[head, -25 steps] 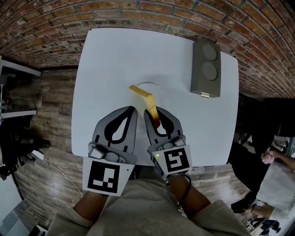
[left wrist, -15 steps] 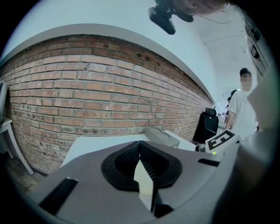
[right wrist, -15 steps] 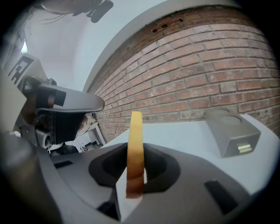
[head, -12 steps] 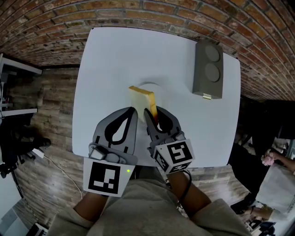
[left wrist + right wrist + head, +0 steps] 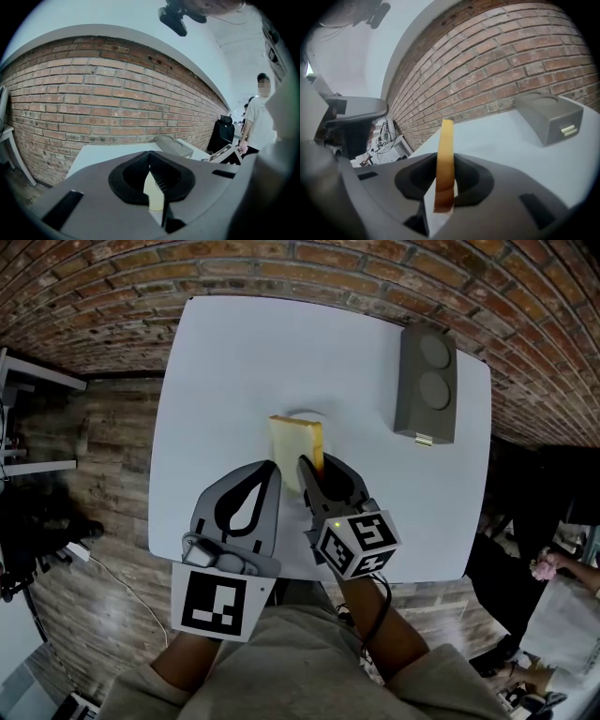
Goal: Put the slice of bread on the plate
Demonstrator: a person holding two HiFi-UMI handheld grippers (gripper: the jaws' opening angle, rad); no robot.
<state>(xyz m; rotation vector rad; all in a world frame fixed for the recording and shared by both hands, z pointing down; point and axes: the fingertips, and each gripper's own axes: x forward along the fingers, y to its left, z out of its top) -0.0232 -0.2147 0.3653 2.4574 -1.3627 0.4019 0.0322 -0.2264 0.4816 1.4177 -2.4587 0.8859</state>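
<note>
Right gripper is clenched on the slice of bread, pinching it by the crust on its near edge. In the right gripper view the slice stands edge-on between the two jaws. From the head view its broad pale face looks upward, so the slice lies close to flat. It sits over the white plate at the middle of the counter, and only a thin arc of rim shows past the bread's far edge. Whether the slice already touches the plate or hangs just above it cannot be told.

Left gripper is just beside the bread on its left. Its jaws meet at the tips and hold nothing; only a pale sliver shows through the gap below the tips. A grey toaster stands well apart, near the far right corner of the counter.

The step in hand looks like the placing itself: the bread is carried and lined up, and the release is not yet done. The next move probably calls for lowering the slice until it rests on the plate. The right jaws should then part gently and draw back toward the near edge without dragging the bread off the plate.
</note>
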